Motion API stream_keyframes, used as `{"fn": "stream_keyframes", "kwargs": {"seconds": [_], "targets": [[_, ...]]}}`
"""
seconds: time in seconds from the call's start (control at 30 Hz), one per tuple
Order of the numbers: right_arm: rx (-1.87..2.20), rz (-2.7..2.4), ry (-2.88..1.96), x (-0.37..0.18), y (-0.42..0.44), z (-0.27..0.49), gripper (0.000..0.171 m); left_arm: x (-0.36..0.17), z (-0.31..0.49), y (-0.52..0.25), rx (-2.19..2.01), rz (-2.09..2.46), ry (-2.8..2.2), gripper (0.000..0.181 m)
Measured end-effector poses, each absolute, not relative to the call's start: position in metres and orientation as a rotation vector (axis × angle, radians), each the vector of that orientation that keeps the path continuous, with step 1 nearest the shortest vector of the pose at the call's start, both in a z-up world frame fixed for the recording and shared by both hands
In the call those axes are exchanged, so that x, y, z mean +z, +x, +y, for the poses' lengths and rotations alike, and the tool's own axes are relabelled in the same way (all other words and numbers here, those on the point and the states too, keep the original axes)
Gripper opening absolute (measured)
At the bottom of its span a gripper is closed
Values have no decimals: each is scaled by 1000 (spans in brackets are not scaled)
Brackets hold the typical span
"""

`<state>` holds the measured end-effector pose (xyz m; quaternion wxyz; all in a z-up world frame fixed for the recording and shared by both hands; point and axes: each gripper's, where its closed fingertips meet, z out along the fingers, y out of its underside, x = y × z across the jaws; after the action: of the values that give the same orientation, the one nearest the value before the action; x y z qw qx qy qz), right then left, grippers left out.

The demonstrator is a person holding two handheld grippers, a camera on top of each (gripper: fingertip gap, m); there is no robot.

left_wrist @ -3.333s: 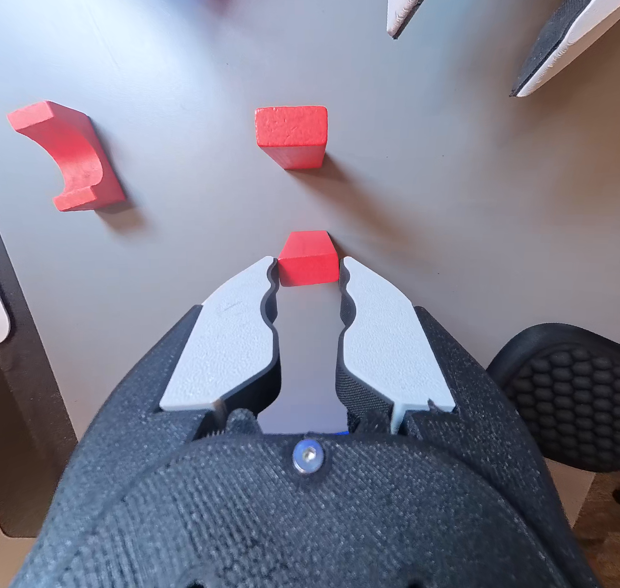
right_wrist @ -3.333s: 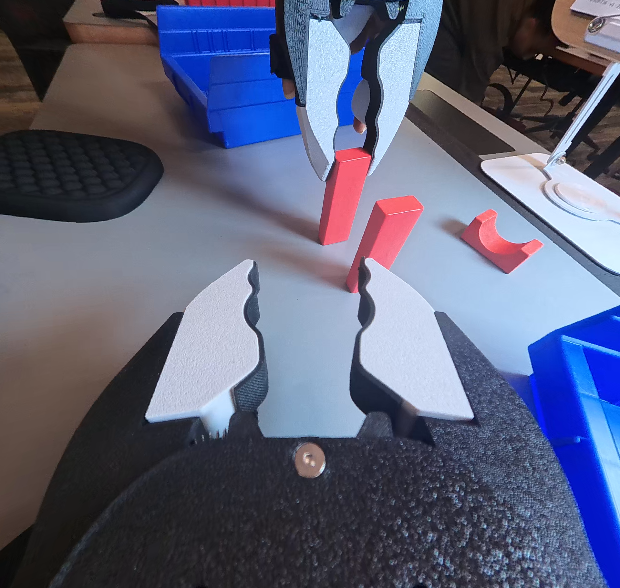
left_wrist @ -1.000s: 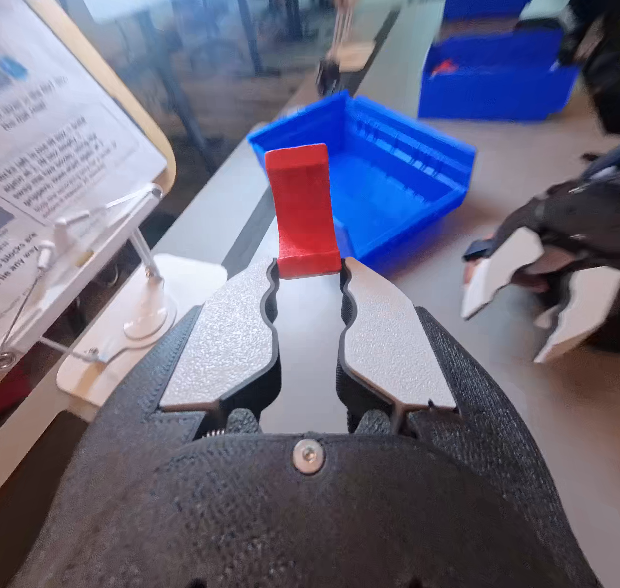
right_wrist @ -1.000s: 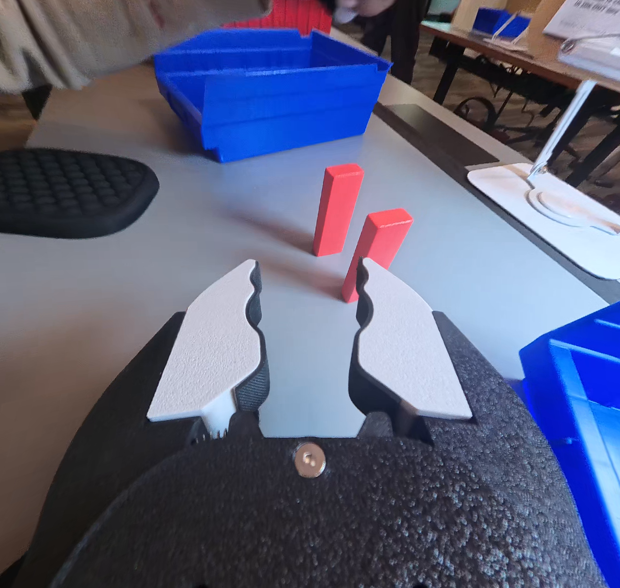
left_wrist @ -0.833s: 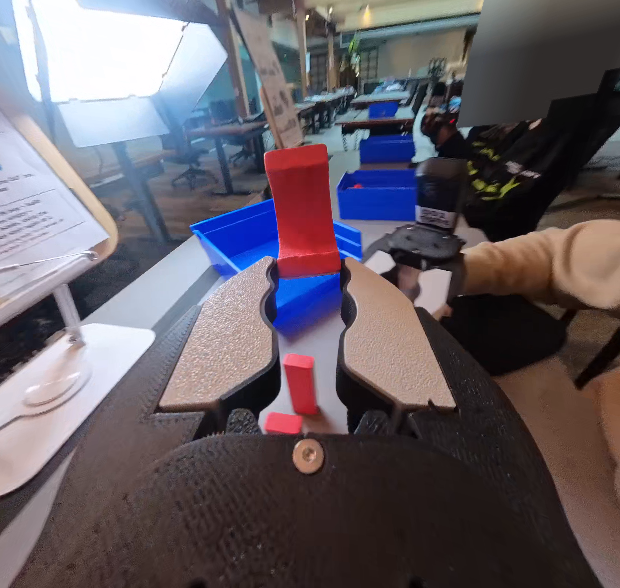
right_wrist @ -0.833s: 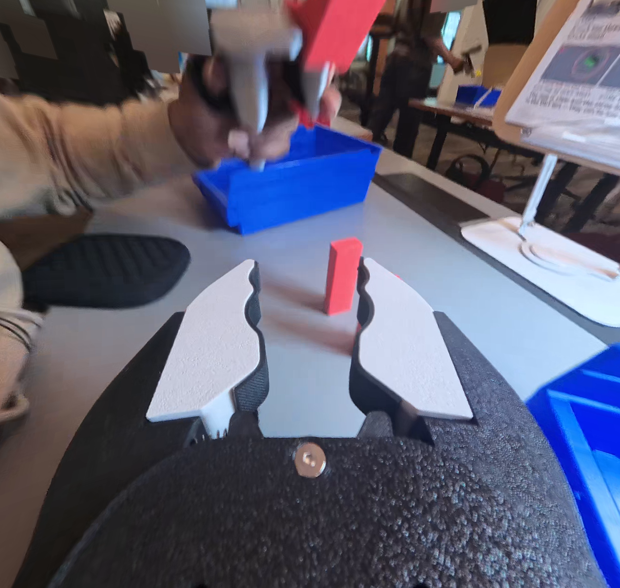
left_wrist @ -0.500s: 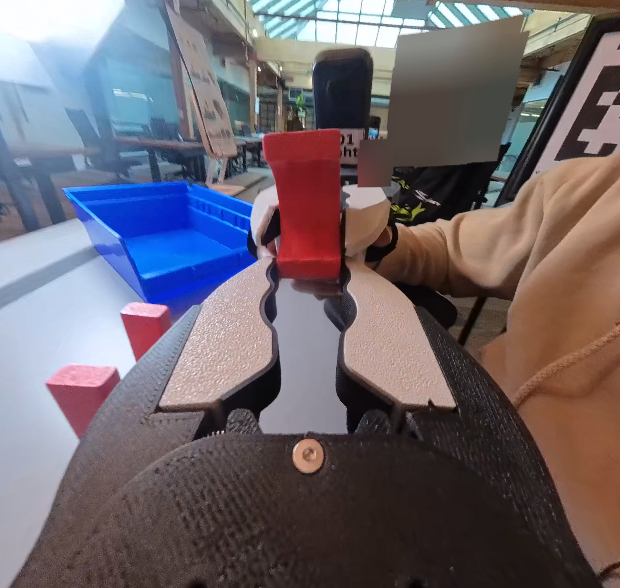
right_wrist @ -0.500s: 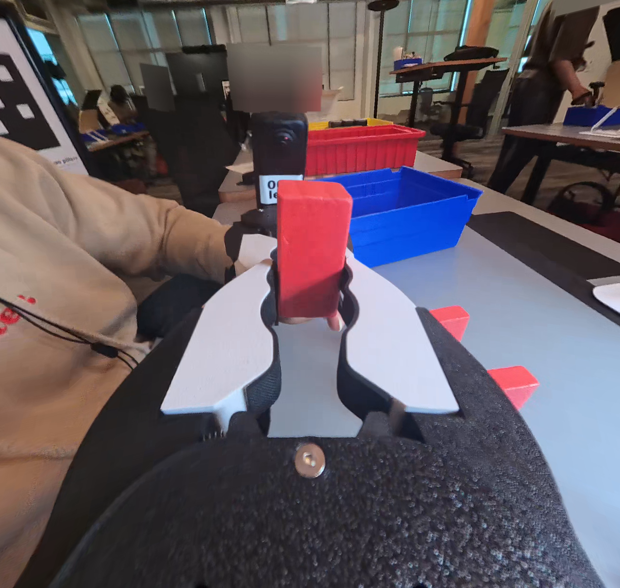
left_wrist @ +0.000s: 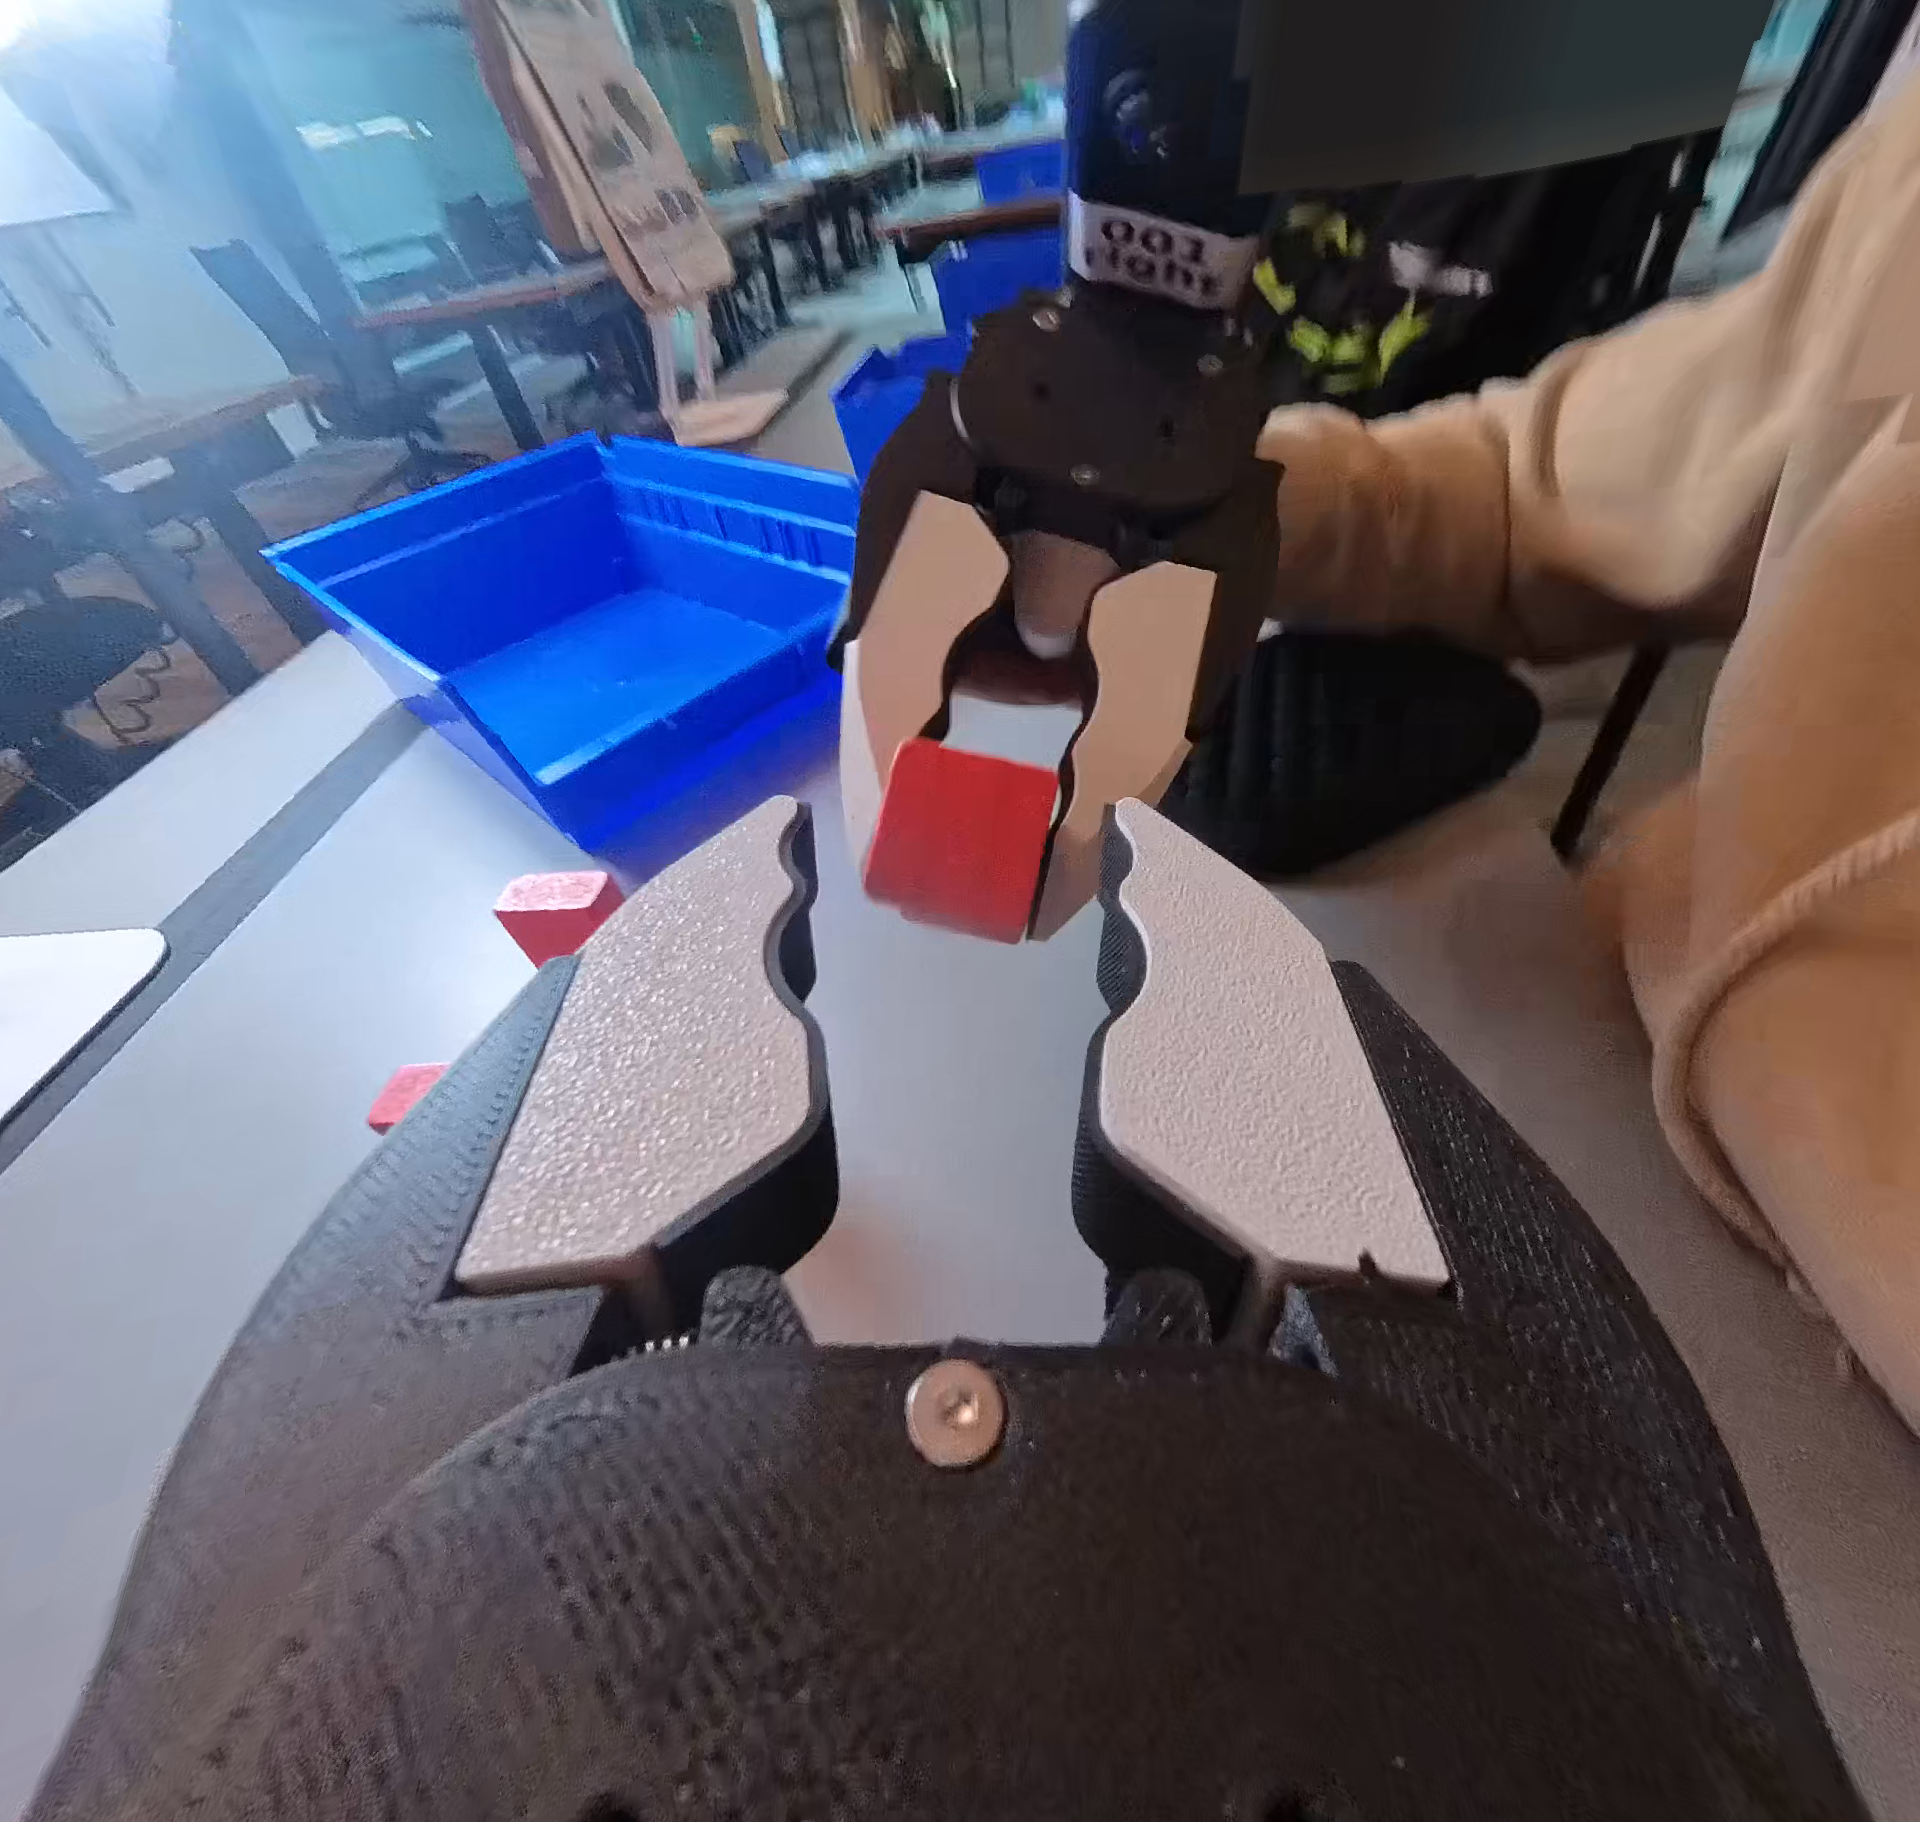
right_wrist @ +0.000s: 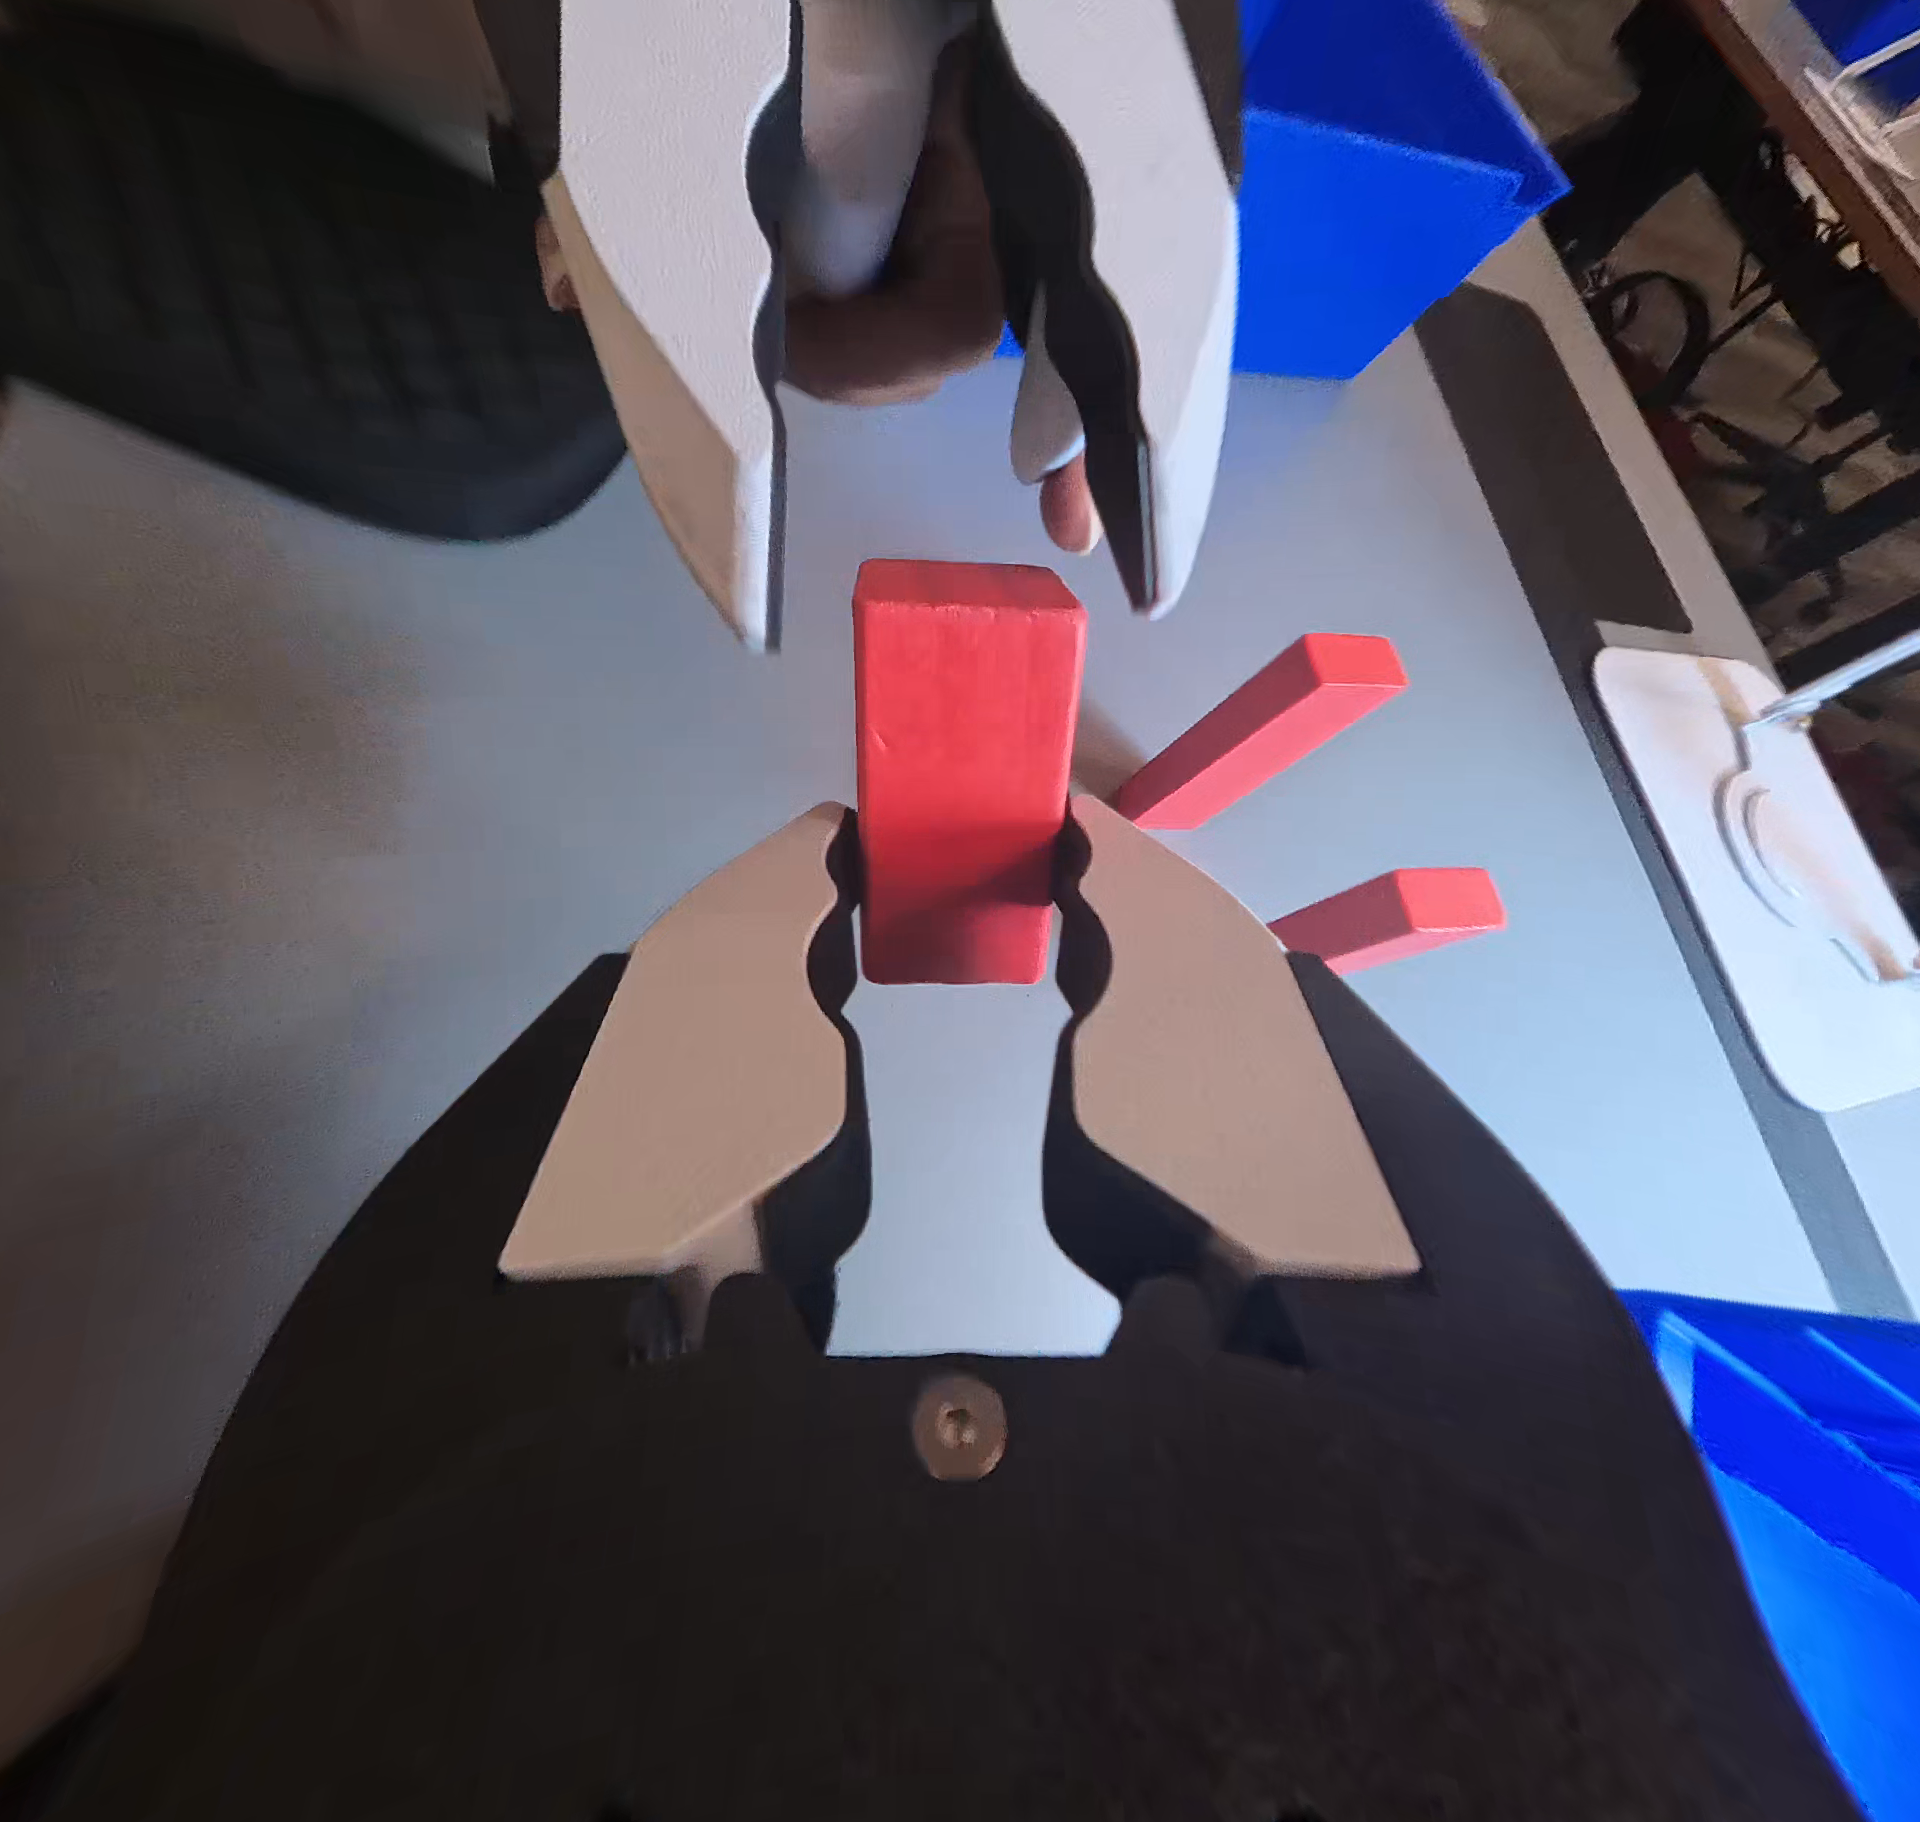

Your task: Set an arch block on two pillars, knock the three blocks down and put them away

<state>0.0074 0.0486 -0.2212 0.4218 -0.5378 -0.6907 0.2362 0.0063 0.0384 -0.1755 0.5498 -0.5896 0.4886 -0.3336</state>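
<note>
The red arch block (right_wrist: 961, 785) is held in my right gripper (right_wrist: 961, 816), which is shut on its lower end above the grey table (right_wrist: 312, 837). My left gripper (left_wrist: 956, 827) is open and empty and faces the right gripper (left_wrist: 966, 764) just in front of the arch block (left_wrist: 961, 837). In the right wrist view the left gripper (right_wrist: 954, 624) hangs open just beyond the block's far end. Two red pillars (right_wrist: 1257, 733) (right_wrist: 1392, 915) stand upright on the table to the right of the block. Their tops (left_wrist: 551, 905) (left_wrist: 410, 1092) show left of my left fingers.
An open blue bin (left_wrist: 623, 650) stands on the table behind the pillars, also in the right wrist view (right_wrist: 1371, 193). A second blue bin (right_wrist: 1818, 1512) is at the near right. A white stand base (right_wrist: 1766, 889) sits by the table edge. A black textured pad (right_wrist: 260, 266) lies at the left. Tip to tip, the grippers are about 5 centimetres apart.
The arch block passed from my left gripper to my right. The left opened and let go. The right shut on the block and now tilts it down over the table.
</note>
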Motion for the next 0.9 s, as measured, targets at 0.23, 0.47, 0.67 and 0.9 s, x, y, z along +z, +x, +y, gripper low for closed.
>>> {"fn": "stream_keyframes", "kwargs": {"seconds": [0.23,0.47,0.67,0.9], "targets": [[530,-1841,-1331,-241,6,36,35,-219,32,12,-485,1400,-1465,36],[631,-1818,-1331,-230,8,33,38,-215,33,14,-626,1298,-1432,36],[671,-1826,-1338,-223,8,31,33,-218,33,13,-701,1254,-1436,36],[587,-1903,-1336,-210,5,37,32,-212,35,5,-700,1156,-1421,39]]}}
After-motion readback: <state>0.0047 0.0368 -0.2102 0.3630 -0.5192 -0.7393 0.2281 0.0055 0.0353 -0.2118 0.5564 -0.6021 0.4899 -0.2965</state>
